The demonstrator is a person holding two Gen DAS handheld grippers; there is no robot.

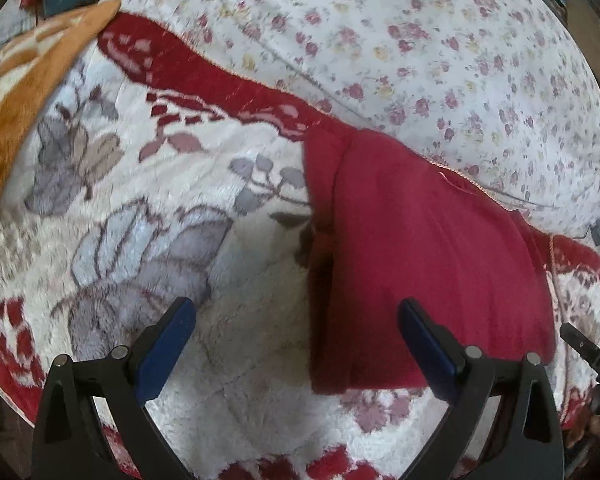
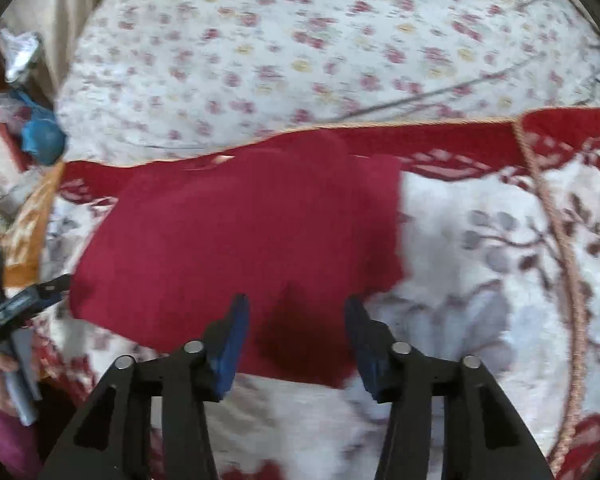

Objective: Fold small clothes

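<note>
Soft daylight, motion blur, heavy fisheye vignetting.

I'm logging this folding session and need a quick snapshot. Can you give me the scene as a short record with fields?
surface: fleecy white blanket with grey leaf pattern and red border
garment: red cloth lying flat on the blanket, appears folded
left gripper: open, holding nothing, near the cloth's left edge
right gripper: open, holding nothing, over the cloth's near edge
behind: flowered sheet
also there: orange towel at far left; blue bag
image quality: some motion blur
</note>
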